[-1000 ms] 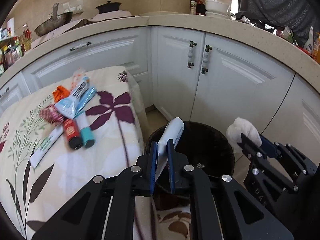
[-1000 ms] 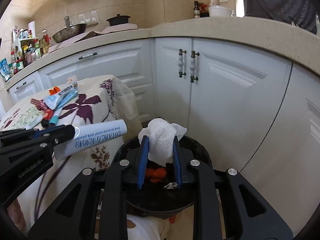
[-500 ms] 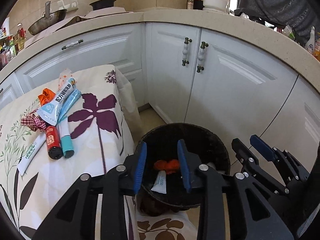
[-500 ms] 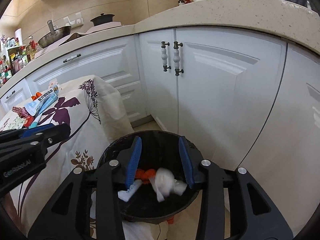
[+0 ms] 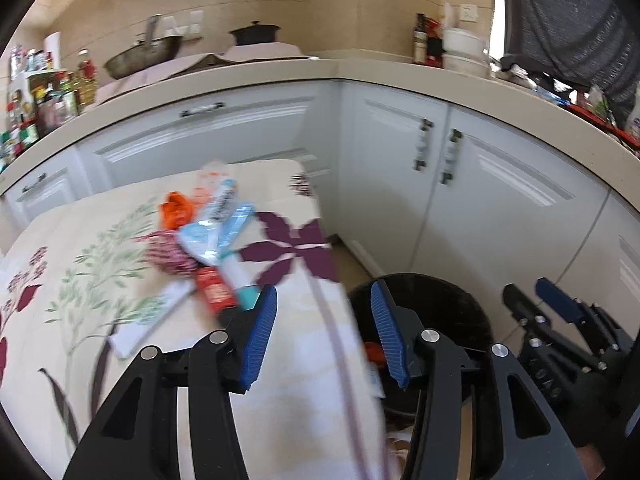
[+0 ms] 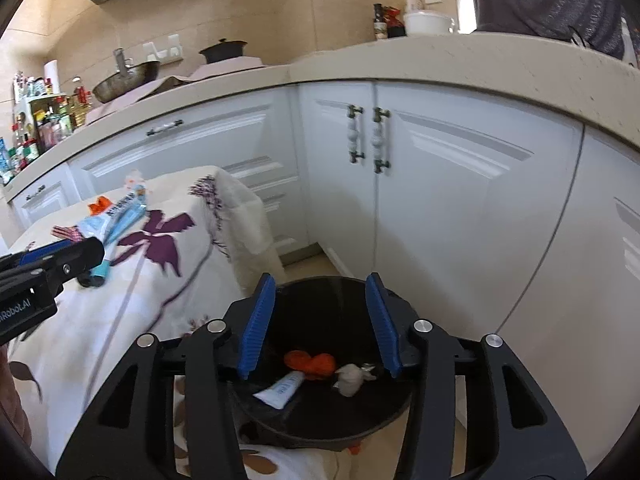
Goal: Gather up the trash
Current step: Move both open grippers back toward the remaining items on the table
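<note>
Both grippers have just let go over the black trash bin (image 6: 320,400) — the right gripper (image 6: 320,320) hangs above its mouth with jaws that have just been opening and nothing between them. In the bin lie a small white tube (image 6: 282,389), a crumpled tissue (image 6: 350,376) and an orange scrap (image 6: 310,362). The left gripper (image 5: 324,332) has also just been opening and is empty, aimed across the near right corner of the table (image 5: 120,380) that stands beside the bin.

More trash waits near the far edge of the floral cloth: a light-blue pouch (image 5: 216,232), an orange wrapper (image 5: 176,208), a red checked packet (image 5: 168,256), a red tube (image 5: 216,292) and a teal-capped tube (image 5: 240,280), all heaped and touching. I'd say the next pick goes best from the top of the pile — take the pouch or the loose red tube with jaws spread wide, square across its narrow side, so the neighbours aren't dragged off the table.
</note>
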### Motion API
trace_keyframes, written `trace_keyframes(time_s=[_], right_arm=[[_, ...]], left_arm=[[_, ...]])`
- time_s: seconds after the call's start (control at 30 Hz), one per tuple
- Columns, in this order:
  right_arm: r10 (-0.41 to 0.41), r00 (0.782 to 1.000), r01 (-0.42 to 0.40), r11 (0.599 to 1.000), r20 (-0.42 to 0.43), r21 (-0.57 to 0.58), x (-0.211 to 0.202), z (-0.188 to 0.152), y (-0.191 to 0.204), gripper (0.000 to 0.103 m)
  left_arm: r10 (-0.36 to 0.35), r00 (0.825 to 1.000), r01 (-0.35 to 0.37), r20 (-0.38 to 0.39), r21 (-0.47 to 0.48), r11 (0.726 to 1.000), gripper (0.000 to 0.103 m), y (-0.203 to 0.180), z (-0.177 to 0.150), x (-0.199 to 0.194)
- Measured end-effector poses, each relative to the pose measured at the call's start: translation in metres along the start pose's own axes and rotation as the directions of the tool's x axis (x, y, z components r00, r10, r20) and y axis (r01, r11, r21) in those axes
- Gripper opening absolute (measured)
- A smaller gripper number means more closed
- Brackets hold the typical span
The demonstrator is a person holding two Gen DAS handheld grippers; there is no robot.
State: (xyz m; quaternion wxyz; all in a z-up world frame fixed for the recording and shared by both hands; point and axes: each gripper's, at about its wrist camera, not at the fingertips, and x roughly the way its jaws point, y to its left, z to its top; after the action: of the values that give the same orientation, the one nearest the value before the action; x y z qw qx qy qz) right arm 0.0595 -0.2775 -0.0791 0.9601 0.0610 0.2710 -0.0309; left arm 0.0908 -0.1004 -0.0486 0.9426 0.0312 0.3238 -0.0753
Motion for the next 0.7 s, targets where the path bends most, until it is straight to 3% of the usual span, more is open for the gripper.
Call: trace_keyframes(time_s=[0.4, 0.7], right_arm=[[0.119, 0.993, -0.118, 0.989, -0.001, -0.092, -0.011, 0.007, 0.074, 0.049], [0.167, 0.986, -0.167, 0.973, -0.010, -0.157, -0.013, 0.011, 0.114, 0.049]], left_arm=[[0.161, 0.987, -0.163, -0.025, -0.091, 0.982, 0.051, 0.092, -0.019, -0.016], [0.201, 0.977, -0.208, -0.073, -0.113, 0.971, 0.051, 0.130, -0.029, -0.012]])
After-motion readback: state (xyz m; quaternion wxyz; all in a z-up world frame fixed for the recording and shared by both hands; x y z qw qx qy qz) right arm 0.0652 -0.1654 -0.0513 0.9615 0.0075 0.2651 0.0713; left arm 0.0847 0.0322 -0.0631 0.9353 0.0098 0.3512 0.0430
